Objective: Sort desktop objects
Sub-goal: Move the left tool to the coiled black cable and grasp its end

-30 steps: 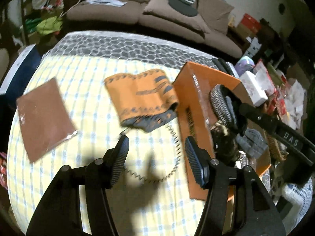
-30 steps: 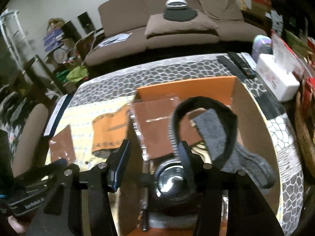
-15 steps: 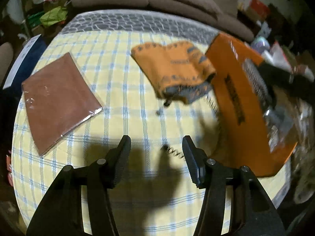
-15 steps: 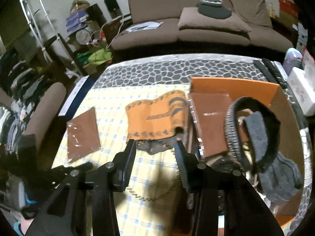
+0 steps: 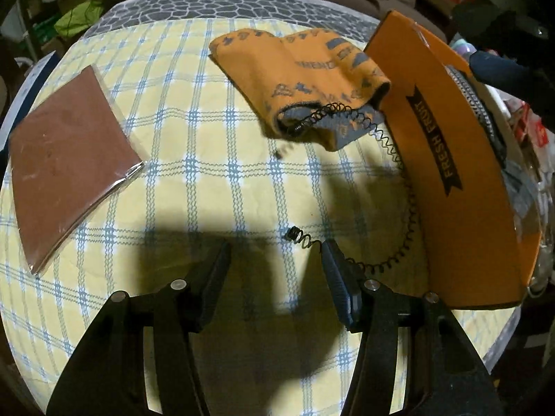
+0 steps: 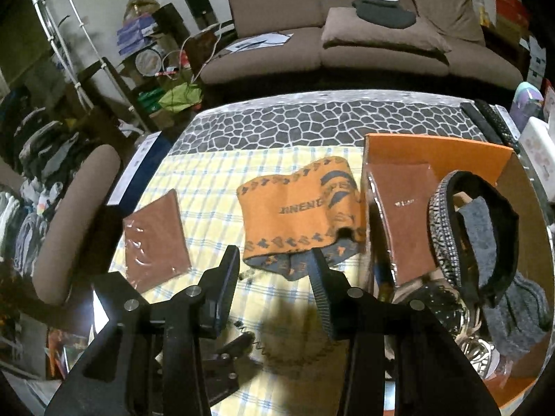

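Note:
My left gripper (image 5: 275, 260) hangs low over the yellow checked tablecloth (image 5: 208, 190), open. The end of a black coiled cord (image 5: 298, 237) lies just beyond its fingertips; the cord curves along the orange box (image 5: 451, 173) up onto the orange patterned cloth (image 5: 305, 66). A brown sealed packet (image 5: 69, 159) lies at the left. My right gripper (image 6: 274, 256) is open and holds nothing, with the orange cloth (image 6: 295, 208) just beyond its tips. The orange box (image 6: 433, 149) to its right holds another brown packet (image 6: 406, 222), a studded headband (image 6: 447, 242) and a grey sock (image 6: 485, 235).
A brown padded chair (image 6: 76, 215) stands against the table's left side. Remote controls (image 6: 485, 121) and a white tissue box (image 6: 537, 152) lie past the orange box. A brown sofa (image 6: 347, 34) stands behind the table. Clutter fills the floor at left.
The left gripper has sunk toward the tablecloth and tipped further down, so the cord's end now lies just ahead of it. The right gripper has moved left off the box and its jaws have narrowed.

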Motion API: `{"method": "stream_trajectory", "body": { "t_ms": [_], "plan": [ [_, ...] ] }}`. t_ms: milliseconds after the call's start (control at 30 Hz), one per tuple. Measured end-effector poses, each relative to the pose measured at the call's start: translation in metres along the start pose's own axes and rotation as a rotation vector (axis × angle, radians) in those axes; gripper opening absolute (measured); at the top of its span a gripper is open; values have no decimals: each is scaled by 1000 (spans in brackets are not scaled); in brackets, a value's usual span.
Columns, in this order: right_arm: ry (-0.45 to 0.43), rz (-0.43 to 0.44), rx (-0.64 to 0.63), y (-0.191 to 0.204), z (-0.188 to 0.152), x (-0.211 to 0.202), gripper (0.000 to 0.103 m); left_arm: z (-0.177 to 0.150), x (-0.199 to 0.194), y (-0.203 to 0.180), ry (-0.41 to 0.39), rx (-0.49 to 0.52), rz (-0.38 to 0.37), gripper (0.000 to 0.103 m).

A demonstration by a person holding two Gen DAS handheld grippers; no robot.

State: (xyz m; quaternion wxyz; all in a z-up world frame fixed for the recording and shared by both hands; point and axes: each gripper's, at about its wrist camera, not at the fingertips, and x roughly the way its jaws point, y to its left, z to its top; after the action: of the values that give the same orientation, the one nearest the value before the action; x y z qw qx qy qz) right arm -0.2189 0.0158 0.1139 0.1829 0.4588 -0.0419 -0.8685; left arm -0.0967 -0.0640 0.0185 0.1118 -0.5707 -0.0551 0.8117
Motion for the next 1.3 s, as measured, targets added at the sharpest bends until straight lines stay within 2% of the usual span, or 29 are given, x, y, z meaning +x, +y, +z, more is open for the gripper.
{"method": "stream_trajectory", "body": {
  "t_ms": [300,333,367,433,700,800,967,1000,1033,1200,1300],
  "plan": [
    [15,-6,-8,0,-2,6,43,6,0,5,-11,-48,-20,50],
    [15,-7,-8,0,-2,5,43,6,1,5,-16,-49,-19,42],
    [15,-6,-9,0,-2,6,42,7,1,5,-18,-47,-18,24],
    [16,-8,-11,0,-3,6,43,8,4,6,4,-54,-52,6],
    [28,-2,-17,1,-5,6,42,12,-4,16,-18,-108,-80,6],
    [31,-1,-19,3,-6,8,42,13,-4,24,-12,-148,-115,6],
    [34,-2,-20,4,-6,9,42,14,-9,25,-28,-151,-118,5],
    [33,-2,-19,4,-6,9,42,15,-12,26,-37,-157,-121,3],
    [34,3,-17,5,-6,10,42,15,-17,29,-46,-164,-123,0],
    [53,22,-17,13,-8,19,43,22,-38,55,-96,-220,-127,0],
    [76,24,-24,18,-11,29,43,23,-42,72,-95,-254,-125,0]
  ]
}}
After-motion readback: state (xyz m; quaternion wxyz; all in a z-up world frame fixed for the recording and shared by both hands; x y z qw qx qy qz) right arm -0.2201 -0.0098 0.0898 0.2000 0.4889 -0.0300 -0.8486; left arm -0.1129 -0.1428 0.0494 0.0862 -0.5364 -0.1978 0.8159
